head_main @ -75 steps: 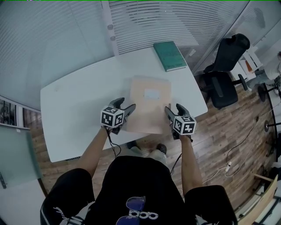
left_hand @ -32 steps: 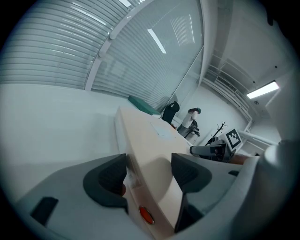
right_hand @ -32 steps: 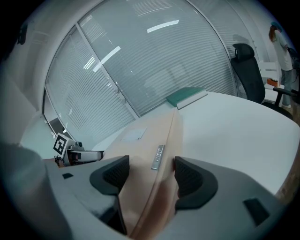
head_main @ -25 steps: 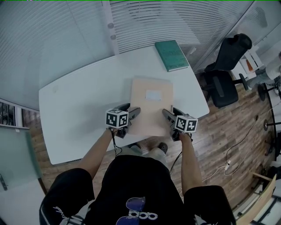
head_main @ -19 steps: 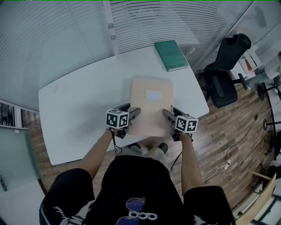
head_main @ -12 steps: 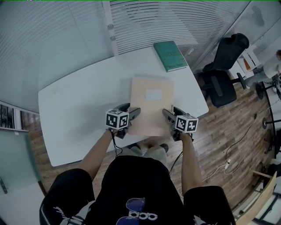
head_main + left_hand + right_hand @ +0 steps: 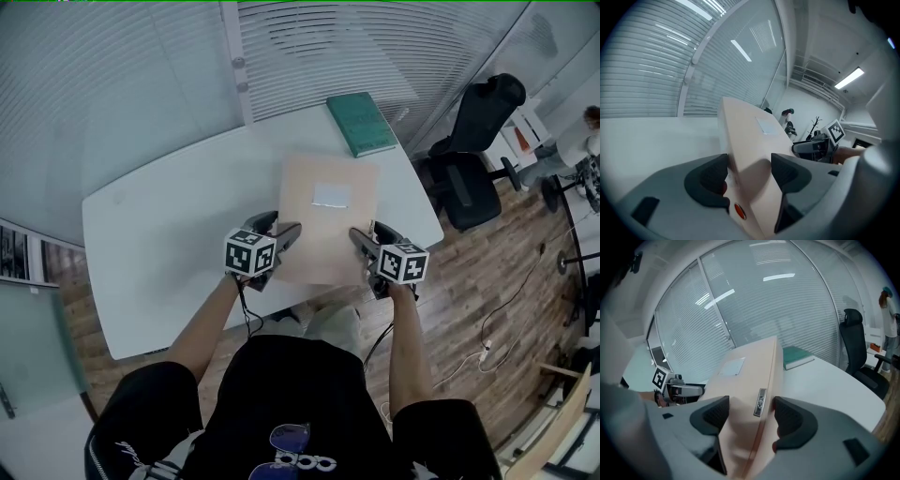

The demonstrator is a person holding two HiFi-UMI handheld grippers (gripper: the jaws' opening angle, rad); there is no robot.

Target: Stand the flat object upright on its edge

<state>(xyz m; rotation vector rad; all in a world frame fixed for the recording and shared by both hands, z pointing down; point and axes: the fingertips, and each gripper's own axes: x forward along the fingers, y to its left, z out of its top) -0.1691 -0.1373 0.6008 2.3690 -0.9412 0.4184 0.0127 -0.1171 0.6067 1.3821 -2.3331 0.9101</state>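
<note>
The flat object is a thin beige case (image 7: 328, 211) with a pale label on its top face. It is held over the white table (image 7: 159, 216), tilted. My left gripper (image 7: 283, 236) is shut on its near left corner and my right gripper (image 7: 360, 241) on its near right corner. In the left gripper view the case (image 7: 747, 136) runs away between the jaws of the left gripper (image 7: 750, 171), which press both its faces. The right gripper view shows the same grip: the case (image 7: 750, 364) is clamped in the right gripper (image 7: 751, 414), a small metal tag on its edge.
A green book (image 7: 361, 122) lies at the table's far right corner, beyond the case, and shows as the green book (image 7: 799, 357) in the right gripper view. A black office chair (image 7: 473, 159) stands right of the table on the wood floor. Window blinds line the far side.
Three seconds ago the case lay flat with both grippers beside its near corners. Both have since shut on it, and it now appears raised off the table and tilted.
</note>
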